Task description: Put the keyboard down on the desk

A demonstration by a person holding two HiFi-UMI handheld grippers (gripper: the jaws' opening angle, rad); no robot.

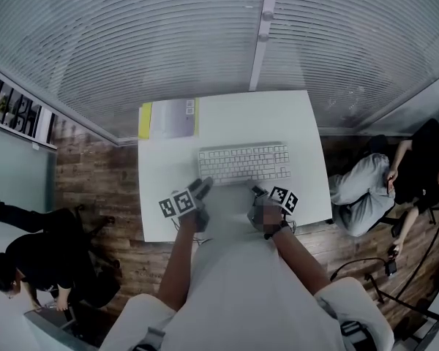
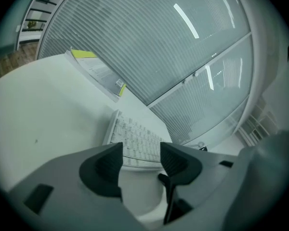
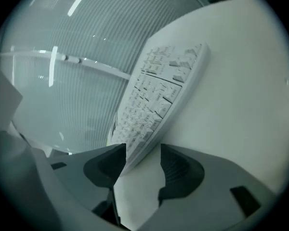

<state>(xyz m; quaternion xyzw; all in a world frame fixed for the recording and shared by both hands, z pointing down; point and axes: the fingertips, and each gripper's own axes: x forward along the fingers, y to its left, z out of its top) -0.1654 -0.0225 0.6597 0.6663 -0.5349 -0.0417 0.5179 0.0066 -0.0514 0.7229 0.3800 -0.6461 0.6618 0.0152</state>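
Observation:
A white keyboard (image 1: 244, 163) lies flat on the white desk (image 1: 227, 115), a little right of its middle. My left gripper (image 1: 203, 187) sits at the keyboard's near left corner. In the left gripper view its jaws (image 2: 141, 158) stand open, with the keyboard (image 2: 135, 141) just beyond the tips and nothing between them. My right gripper (image 1: 257, 191) is at the near edge, right of centre. In the right gripper view the keyboard's (image 3: 159, 95) end reaches in between the jaws (image 3: 142, 160), close to the left pad, with a clear gap to the right pad.
A booklet with a yellow edge (image 1: 168, 118) lies at the desk's far left corner, also seen as the booklet (image 2: 98, 71) in the left gripper view. A glass wall with blinds stands behind the desk. One person (image 1: 395, 181) sits to the right, another person (image 1: 29, 262) at lower left.

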